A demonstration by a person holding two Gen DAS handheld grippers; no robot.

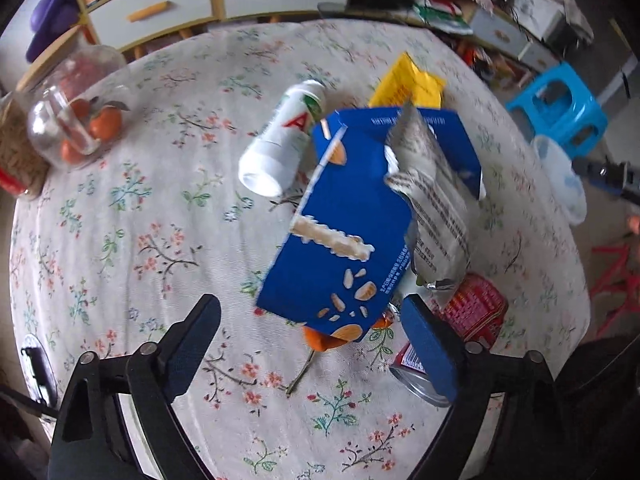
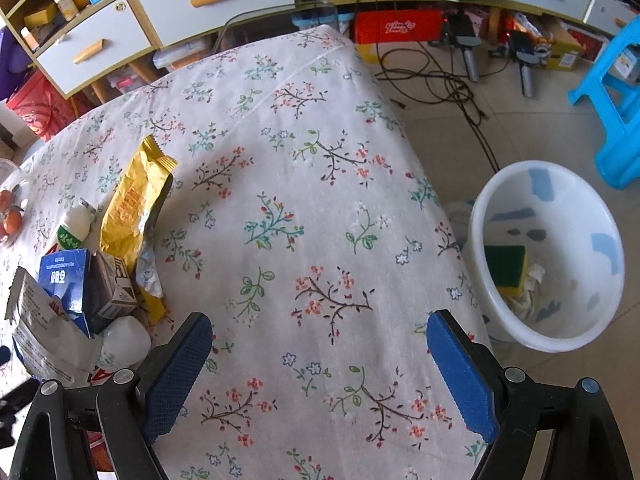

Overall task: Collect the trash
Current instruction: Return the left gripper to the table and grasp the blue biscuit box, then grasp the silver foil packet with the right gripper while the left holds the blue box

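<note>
While both tongs (image 1: 312, 344) (image 2: 320, 364) gape empty: white bin (image 2: 600, 320) with sponge (image 2: 506, 266), crumpled paper (image 2: 534, 280).

blue carton (image 1: 344, 236) tilted on table, white bin (image 2: 548, 256) beside

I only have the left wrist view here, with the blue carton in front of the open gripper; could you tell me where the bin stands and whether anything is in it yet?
Observer: The white bin stands on the floor, just past the table edge, in the right wrist view.
Operator: Thank you. Is it empty?
Observer: No, a green and yellow sponge and some crumpled paper lie at its bottom.
Operator: And is the right gripper carrying anything?
Observer: No, the right gripper is open over bare tablecloth, nothing between its fingers.
Operator: Is the yellow wrapper intact?
Observer: The yellow wrapper lies torn open beside the blue carton.
</note>
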